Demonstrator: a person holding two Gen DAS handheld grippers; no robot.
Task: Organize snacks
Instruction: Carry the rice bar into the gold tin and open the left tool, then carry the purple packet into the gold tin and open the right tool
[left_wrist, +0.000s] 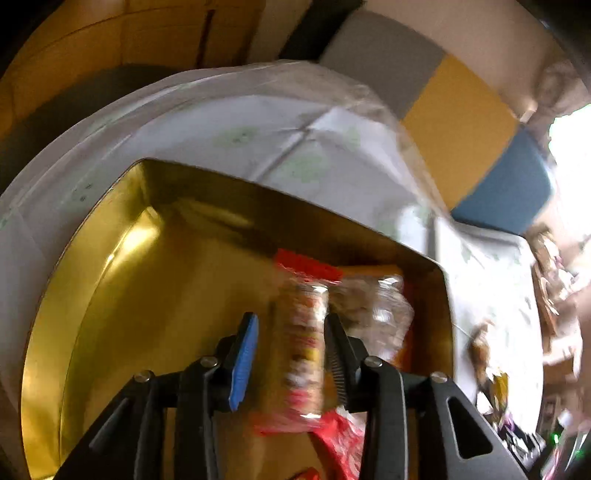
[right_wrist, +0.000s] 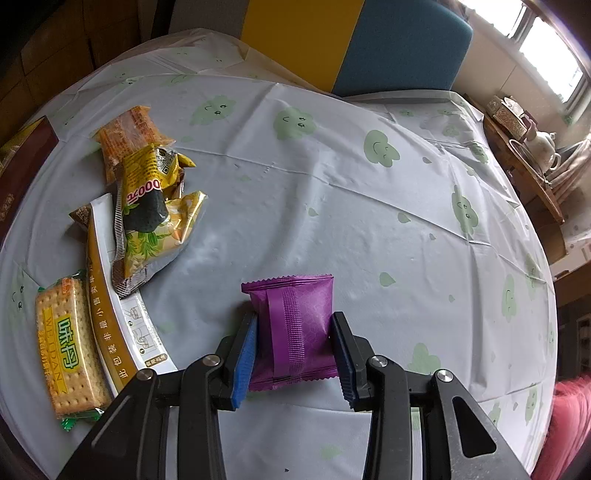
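Right gripper (right_wrist: 293, 350) clamping purple packet (right_wrist: 295, 328) at side edges: light, soft, crushable; left gripper (left_wrist: 291, 354) jaws apart, releasing clear-wrapped snack (left_wrist: 304, 332) over gold tin (left_wrist: 110, 295), tin's 3 o'clock side

Black gripper (right_wrist: 293, 354), blue-padded jaws

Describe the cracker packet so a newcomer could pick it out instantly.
Start at the table with the cloud-print cloth, then find the snack pile at its left edge. Nearest the camera lies the cracker packet: clear wrap showing pale square biscuits, a yellow band with green characters, beside the long white-and-gold box.
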